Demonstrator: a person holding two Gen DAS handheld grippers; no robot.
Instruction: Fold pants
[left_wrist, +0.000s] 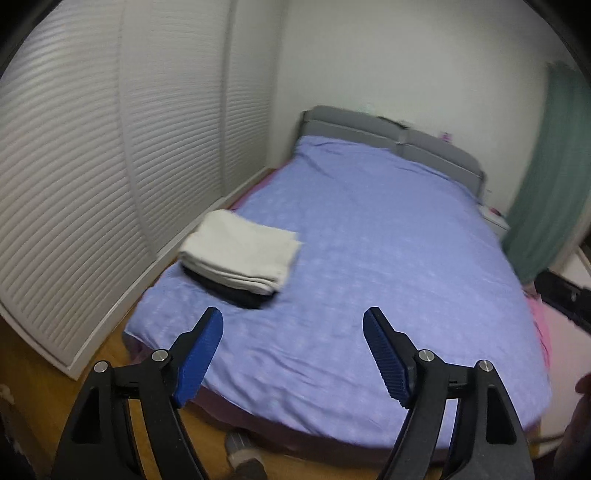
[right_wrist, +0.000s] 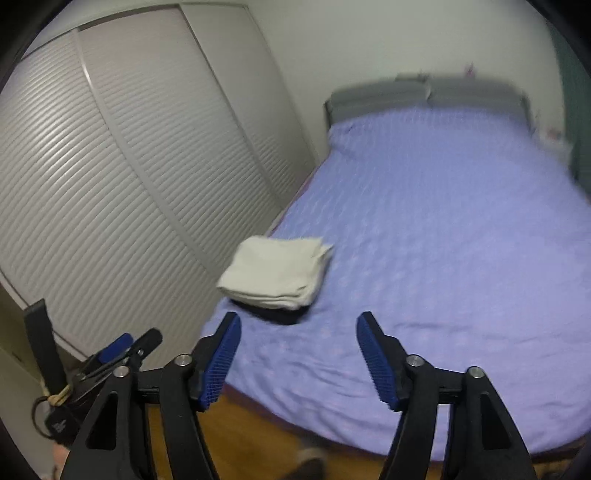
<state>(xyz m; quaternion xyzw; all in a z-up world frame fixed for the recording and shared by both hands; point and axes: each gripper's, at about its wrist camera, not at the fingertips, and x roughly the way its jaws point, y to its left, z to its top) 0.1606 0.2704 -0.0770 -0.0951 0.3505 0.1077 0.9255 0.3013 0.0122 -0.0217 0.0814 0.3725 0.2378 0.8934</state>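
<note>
Folded white pants (left_wrist: 240, 254) (right_wrist: 275, 273) lie on top of a folded dark garment (left_wrist: 236, 291) (right_wrist: 280, 314), near the left front corner of the blue bed cover (left_wrist: 369, 240) (right_wrist: 443, 240). My left gripper (left_wrist: 293, 323) is open, raised above the foot of the bed, nothing between its blue pads. My right gripper (right_wrist: 297, 325) is open too and holds nothing. Both hang well short of the stack. The left gripper (right_wrist: 122, 350) also shows at the lower left of the right wrist view.
White louvred wardrobe doors (left_wrist: 92, 184) (right_wrist: 129, 166) line the left side. A grey headboard (left_wrist: 388, 133) (right_wrist: 424, 94) stands at the far end, a green curtain (left_wrist: 546, 177) on the right. Wooden floor (left_wrist: 110, 354) runs along the bed. A pink cloth (left_wrist: 539, 325) hangs off the right edge.
</note>
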